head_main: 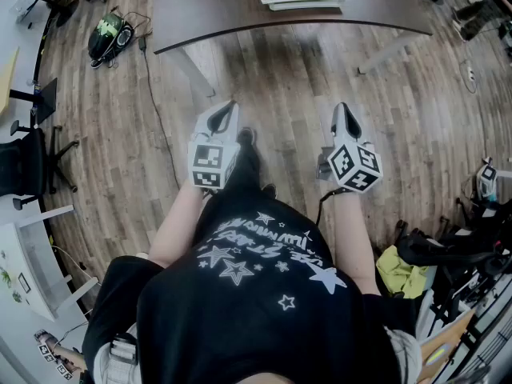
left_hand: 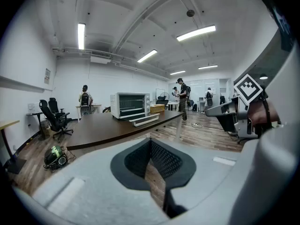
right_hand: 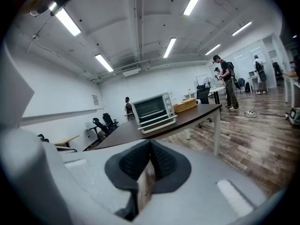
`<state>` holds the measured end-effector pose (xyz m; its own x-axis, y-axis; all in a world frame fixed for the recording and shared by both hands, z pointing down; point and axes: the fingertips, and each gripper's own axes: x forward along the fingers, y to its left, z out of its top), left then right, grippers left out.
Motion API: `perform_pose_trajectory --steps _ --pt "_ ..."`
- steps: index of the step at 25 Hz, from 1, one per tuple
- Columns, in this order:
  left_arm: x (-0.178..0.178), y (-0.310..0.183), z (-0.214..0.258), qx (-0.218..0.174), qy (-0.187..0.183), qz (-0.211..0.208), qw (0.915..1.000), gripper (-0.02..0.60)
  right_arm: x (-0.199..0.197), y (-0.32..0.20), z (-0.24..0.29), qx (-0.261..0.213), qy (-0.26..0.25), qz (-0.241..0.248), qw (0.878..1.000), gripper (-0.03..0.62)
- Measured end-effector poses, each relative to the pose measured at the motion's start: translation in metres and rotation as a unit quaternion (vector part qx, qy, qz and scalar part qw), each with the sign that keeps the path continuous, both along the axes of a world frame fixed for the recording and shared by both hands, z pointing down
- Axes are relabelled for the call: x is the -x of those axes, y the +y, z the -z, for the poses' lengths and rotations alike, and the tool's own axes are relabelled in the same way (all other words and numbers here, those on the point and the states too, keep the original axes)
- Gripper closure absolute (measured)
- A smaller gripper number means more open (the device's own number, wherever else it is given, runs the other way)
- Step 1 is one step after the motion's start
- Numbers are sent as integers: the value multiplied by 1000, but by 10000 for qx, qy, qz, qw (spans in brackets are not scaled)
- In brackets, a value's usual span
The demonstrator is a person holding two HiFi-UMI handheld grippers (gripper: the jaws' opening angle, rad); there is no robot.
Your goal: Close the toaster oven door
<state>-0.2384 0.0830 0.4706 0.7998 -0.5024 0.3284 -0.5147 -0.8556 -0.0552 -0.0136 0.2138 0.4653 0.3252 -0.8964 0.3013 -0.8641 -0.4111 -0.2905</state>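
We're standing well back from the table (head_main: 200,10) w/ both claws held out over bare floor (head_main: 280,86), so the step in hand is, we're judging, the approach. The oven (right_hand: 151,108) is sitting on the far part of the tabletop and its door (right_hand: 158,124) is lying dropped open, flat toward us. The left gripper (left_hand: 150,143) is clenched, pads meeting at the tips w/ nothing between. The right gripper (right_hand: 150,145) is likewise clenched & empty. To do this well we're thinking of walking in first, then bringing one closed claw under the door's front edge and pushing up and back in an arc abt the bottom hinge (no grasp needed, prob.). We'd be keeping contact near the middle so the oven isn't sliding or twisting on the top. In the head view the oven body is being cut off at the top edge, w/ only the door's pale strips showing. Hinge, latch & whatever's inside are too small to make out in either gripper view.
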Motion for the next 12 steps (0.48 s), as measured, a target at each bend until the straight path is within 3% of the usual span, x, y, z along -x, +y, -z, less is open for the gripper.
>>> perform_pose_trajectory --steps 12 --pt "19 31 -3 92 -45 -64 9999 571 20 26 1 -30 109 62 9999 589"
